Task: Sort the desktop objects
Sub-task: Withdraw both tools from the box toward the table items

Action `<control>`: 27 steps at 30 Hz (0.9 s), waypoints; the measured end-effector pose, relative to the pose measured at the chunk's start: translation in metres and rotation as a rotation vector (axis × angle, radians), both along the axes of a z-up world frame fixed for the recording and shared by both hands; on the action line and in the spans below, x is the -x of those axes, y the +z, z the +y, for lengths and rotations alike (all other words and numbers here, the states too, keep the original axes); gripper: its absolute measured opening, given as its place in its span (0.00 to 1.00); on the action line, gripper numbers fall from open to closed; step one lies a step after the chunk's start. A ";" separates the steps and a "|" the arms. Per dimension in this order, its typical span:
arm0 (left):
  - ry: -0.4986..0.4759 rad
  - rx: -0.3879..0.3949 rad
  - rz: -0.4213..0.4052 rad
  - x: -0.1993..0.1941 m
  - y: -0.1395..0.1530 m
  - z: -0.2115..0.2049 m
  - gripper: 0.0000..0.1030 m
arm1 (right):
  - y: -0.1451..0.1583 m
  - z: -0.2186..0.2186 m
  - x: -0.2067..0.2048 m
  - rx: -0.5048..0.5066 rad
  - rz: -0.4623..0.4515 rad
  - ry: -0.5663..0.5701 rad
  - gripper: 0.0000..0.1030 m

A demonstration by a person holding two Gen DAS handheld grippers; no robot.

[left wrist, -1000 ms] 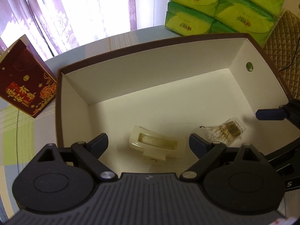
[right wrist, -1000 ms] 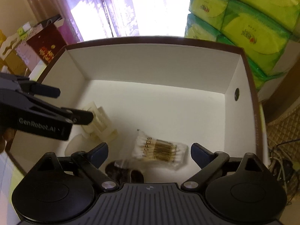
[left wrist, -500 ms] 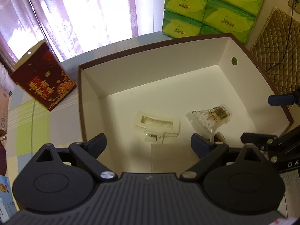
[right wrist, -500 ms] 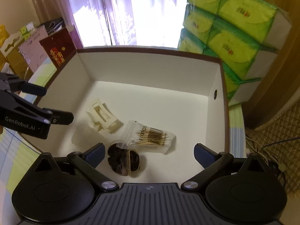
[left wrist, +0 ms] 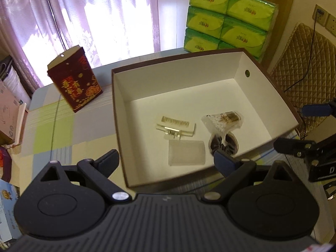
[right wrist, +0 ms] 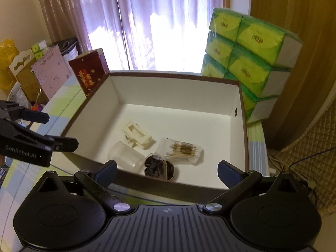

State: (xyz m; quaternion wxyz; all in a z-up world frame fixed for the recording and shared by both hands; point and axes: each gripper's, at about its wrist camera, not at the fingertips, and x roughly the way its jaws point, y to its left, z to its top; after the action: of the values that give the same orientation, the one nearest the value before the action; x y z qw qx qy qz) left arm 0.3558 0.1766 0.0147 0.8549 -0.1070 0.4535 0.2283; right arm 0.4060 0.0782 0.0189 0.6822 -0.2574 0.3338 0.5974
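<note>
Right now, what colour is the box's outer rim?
Dark brown, white inside; the box shows best in the left wrist view.

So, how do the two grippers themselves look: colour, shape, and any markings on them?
Both look alike. The left gripper and right gripper have a matte black ribbed body, two round black discs, silver pivot screws and angled black arms ending in dark blue pads. The left one's side carries white "GenRobot.AI" lettering. No cables or sleeves show on them.

Both wrist cams look down over near rim into box [left wrist: 271,88]; 2 views share its interior.
</note>
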 end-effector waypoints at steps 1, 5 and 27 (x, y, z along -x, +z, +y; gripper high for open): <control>-0.001 -0.011 -0.007 0.006 0.003 -0.004 0.92 | 0.002 -0.004 0.003 -0.008 0.001 -0.004 0.97; -0.011 -0.034 -0.032 0.027 0.013 -0.019 0.92 | 0.007 -0.022 0.012 -0.034 -0.001 -0.024 0.97; 0.053 -0.072 -0.122 0.119 0.049 -0.078 0.95 | 0.029 -0.104 0.057 -0.104 0.016 -0.032 0.98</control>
State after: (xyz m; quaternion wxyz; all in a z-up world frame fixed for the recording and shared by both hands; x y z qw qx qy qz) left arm 0.2371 0.0986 0.0634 0.8779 -0.1019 0.3891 0.2598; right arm 0.3488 -0.0261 0.0483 0.7013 -0.2117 0.3118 0.6051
